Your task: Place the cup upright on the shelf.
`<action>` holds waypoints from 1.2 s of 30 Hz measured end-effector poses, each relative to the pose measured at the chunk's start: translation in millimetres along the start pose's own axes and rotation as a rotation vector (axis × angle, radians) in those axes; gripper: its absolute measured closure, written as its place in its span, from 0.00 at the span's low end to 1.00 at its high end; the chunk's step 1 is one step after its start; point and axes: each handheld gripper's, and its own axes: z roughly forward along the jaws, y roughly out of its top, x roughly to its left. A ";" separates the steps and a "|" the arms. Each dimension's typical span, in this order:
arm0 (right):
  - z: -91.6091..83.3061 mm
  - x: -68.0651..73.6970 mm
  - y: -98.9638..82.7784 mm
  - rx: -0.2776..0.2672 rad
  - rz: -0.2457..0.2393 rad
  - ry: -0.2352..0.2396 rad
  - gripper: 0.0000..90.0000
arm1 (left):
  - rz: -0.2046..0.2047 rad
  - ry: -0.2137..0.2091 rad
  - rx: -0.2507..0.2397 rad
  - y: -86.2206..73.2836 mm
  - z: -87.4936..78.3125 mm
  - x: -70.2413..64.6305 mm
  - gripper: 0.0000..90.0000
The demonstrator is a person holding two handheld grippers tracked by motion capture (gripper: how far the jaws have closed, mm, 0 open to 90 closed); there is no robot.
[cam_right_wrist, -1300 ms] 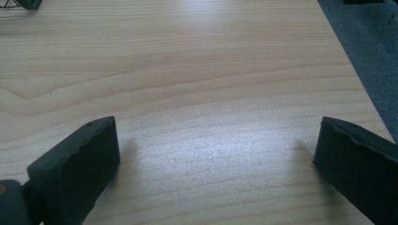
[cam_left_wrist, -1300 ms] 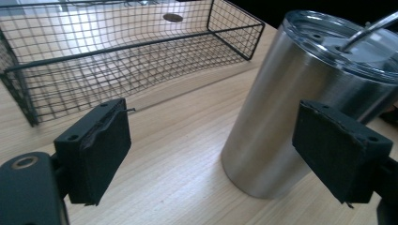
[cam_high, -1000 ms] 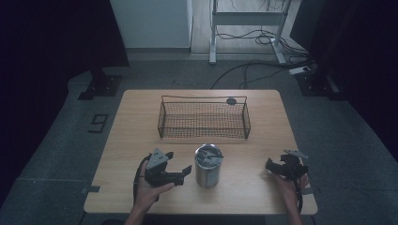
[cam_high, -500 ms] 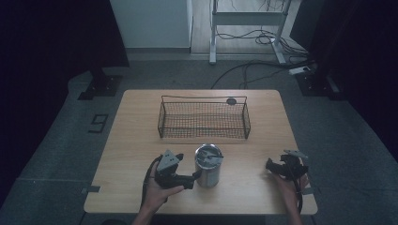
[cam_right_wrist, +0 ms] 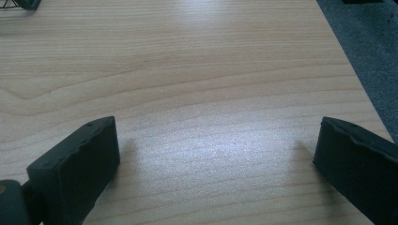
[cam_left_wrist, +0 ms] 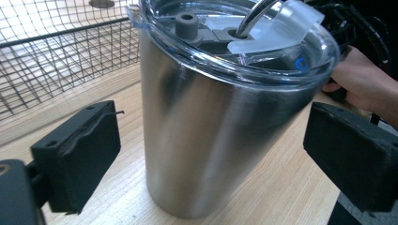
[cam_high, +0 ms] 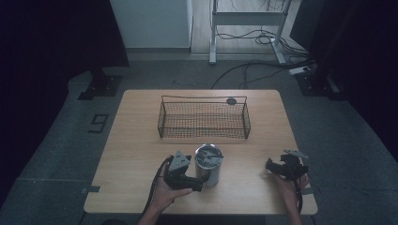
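Note:
A stainless steel tumbler (cam_high: 209,164) with a clear lid stands upright on the wooden table (cam_high: 136,154), near its front edge. My left gripper (cam_high: 199,183) is right beside it on its left. In the left gripper view the tumbler (cam_left_wrist: 220,131) stands between the two black pads (cam_left_wrist: 80,150), with a gap on each side. The jaws have just been opening and nothing is pressed. My right gripper (cam_high: 272,165) rests open at the front right, apart from the tumbler. The right gripper view has bare wood between my right gripper's (cam_right_wrist: 216,159) jaws.
A black wire basket (cam_high: 204,125) stands across the middle of the table behind the tumbler, with a small dark round disc (cam_high: 231,101) behind its far right corner. The basket (cam_left_wrist: 56,56) lies beyond the left jaw. The other hand (cam_left_wrist: 361,79) is past the tumbler.
My left gripper has slid right up to the tumbler, and its jaws now stand on either side of it. The right hand and the tumbler have kept still.

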 end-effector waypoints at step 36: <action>0.0 0.0 0.0 0.000 0.000 0.000 0.01 | 0.078 0.085 0.004 6.9 43.6 -12.9 0.04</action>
